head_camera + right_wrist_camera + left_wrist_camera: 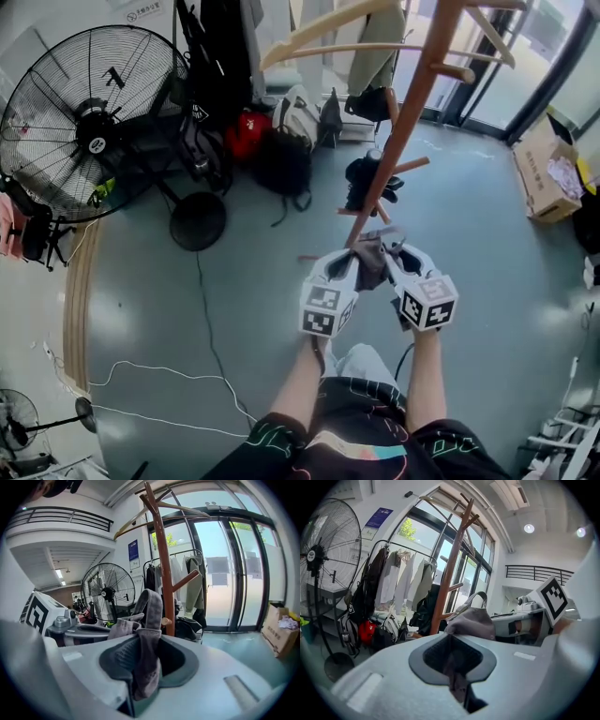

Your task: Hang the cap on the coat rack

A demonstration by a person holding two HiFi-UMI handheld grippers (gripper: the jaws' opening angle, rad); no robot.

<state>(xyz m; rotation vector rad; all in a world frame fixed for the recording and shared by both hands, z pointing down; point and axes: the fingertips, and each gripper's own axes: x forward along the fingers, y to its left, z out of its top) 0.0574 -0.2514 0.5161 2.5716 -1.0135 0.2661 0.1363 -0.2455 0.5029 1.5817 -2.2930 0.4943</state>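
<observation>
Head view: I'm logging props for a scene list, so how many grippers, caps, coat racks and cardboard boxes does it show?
grippers: 2, the left gripper and the right gripper
cap: 1
coat rack: 1
cardboard box: 1
Total: 5

This looks like the entrance hall of a workplace rather than a home, read around the wooden coat rack (pixel 413 103); behind it stand tall glass doors (pixel 225 573) facing outdoors; left of it in the head view are a big industrial floor fan (pixel 94 122) and a clothes rail hung with coats (pixel 401 581); backpacks (pixel 281 155) lie heaped on the bare grey floor (pixel 487 281) near its foot; a cardboard box (pixel 547 173) sits to its right; a balcony railing (pixel 539 571) runs high above.
</observation>
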